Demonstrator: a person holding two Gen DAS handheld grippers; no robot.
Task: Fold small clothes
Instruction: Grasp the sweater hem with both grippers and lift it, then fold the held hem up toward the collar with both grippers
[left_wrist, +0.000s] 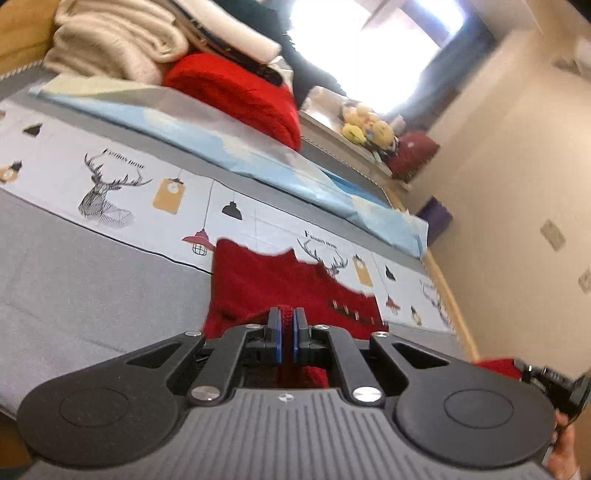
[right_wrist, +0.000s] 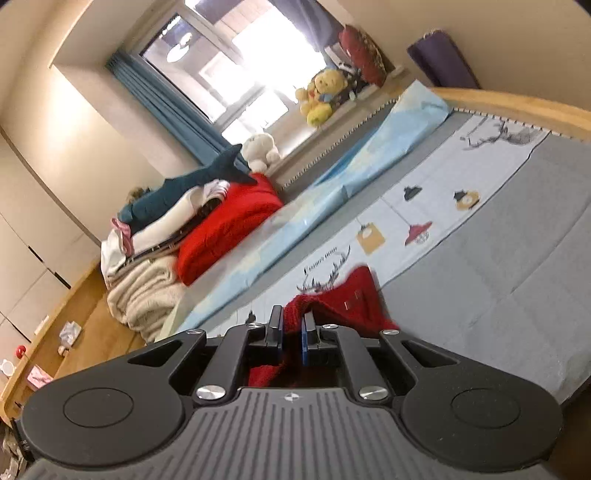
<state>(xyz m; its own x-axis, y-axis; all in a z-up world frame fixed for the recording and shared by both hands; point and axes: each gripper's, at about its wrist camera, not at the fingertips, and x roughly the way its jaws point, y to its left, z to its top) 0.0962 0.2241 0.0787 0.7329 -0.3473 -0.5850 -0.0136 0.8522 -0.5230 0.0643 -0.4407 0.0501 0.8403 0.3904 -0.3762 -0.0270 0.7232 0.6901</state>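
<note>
The left gripper (left_wrist: 287, 325) and right gripper (right_wrist: 291, 326) each pinch the red knit (left_wrist: 280, 284) above the bed (left_wrist: 74, 280).

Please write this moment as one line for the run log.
left gripper: shut on red garment | right gripper: shut on red garment | surface: bed

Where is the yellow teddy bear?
In the right wrist view the yellow teddy bear sits on the window ledge at upper middle, beyond the far edge of the bed, beside the red cushion.
</note>
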